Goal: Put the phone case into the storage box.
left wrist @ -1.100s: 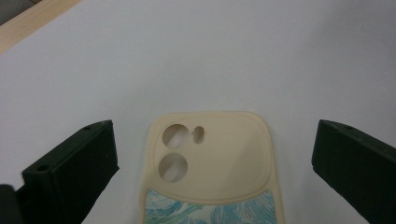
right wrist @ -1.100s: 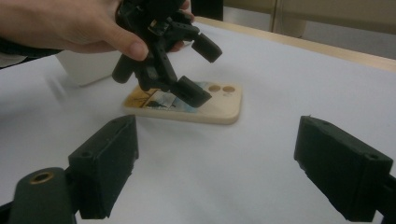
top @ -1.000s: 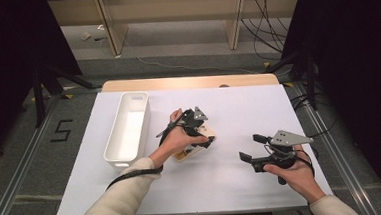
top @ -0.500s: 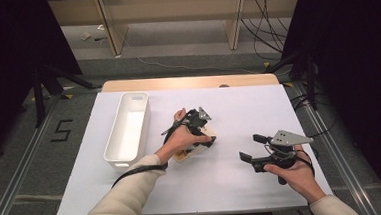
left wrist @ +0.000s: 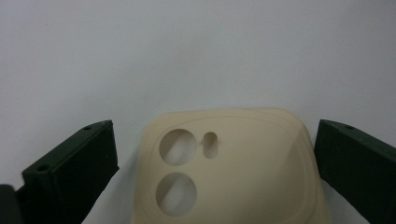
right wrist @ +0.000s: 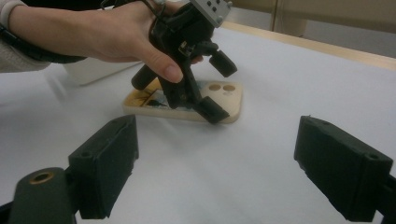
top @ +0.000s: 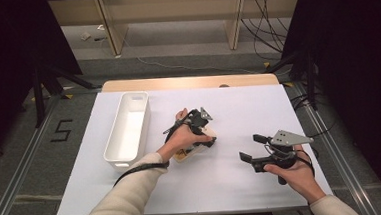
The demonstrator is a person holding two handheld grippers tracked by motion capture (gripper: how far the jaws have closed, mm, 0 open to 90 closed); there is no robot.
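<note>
Left gripper view: hand-held gripper (left wrist: 212, 154) open astride phone case (left wrist: 233, 172)

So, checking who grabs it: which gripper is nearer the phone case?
Left. The left gripper sits right over the phone case, open jaws on either side. The right gripper is open, off to its right, apart.

**Left hand-held gripper shifted slightly over phone case**

Over approx. 1 s, the left hand-held gripper (top: 205, 136) has been eased a little fwd and toward the bench's right, lower over the cream phone case (left wrist: 229, 168). Jaws are now set wide either side of the case's camera end, w/o contact seen. The left forearm has been swung slightly inward at the bottom edge.
</note>
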